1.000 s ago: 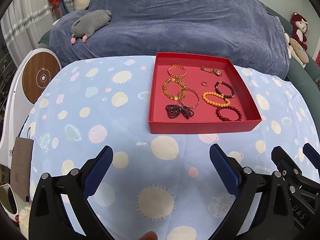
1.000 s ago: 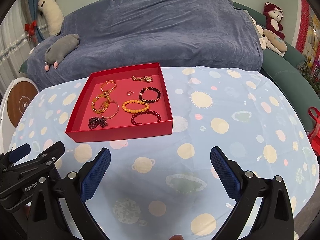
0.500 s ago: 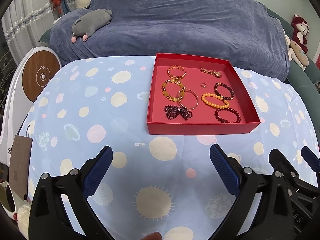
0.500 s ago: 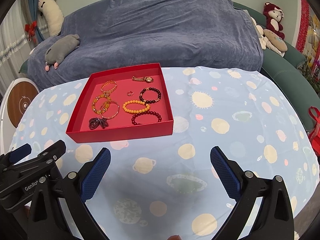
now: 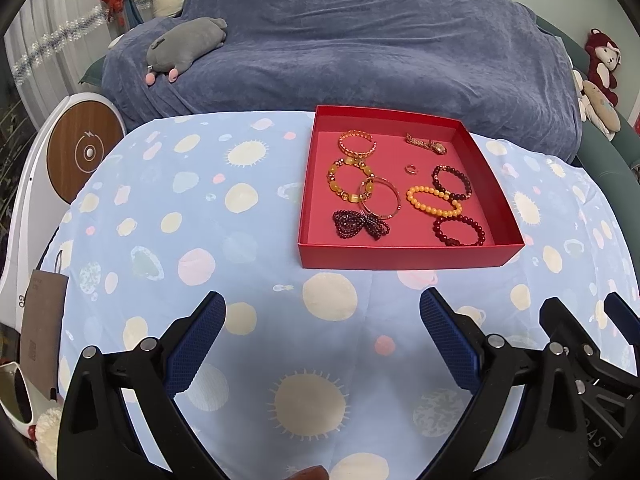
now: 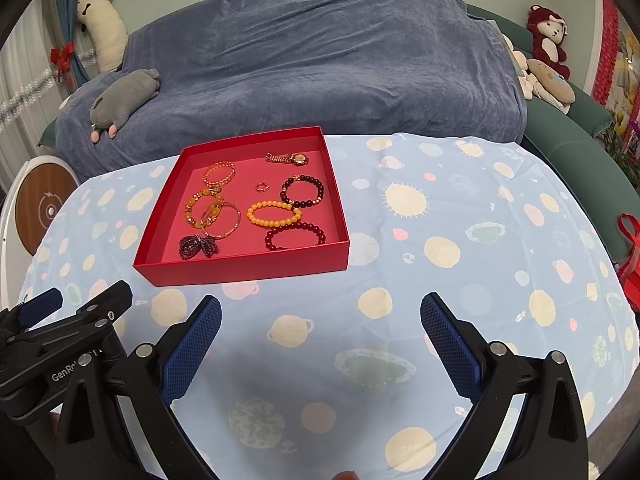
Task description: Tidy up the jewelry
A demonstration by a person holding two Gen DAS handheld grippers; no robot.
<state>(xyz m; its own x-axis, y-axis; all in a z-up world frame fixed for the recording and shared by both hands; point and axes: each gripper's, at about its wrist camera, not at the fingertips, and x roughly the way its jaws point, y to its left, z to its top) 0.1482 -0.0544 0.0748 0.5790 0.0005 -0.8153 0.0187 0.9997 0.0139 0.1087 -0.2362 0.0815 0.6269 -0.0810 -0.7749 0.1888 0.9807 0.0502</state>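
Little has shifted over the past second: the left claw (image 5: pixel 322 328) has eased slightly back from the red jewelry tray (image 5: pixel 404 257), while the right claw (image 6: pixel 320 330) stays put. Both claws hang wide apart and empty above the planet-print counter (image 6: pixel 440 280). From the left claw, the tray sits at about one o'clock, holding beaded bracelets, an orange bead bracelet (image 5: pixel 434 201), what looks like a small ring (image 5: pixel 411 168) and a gold watch (image 5: pixel 428 144).
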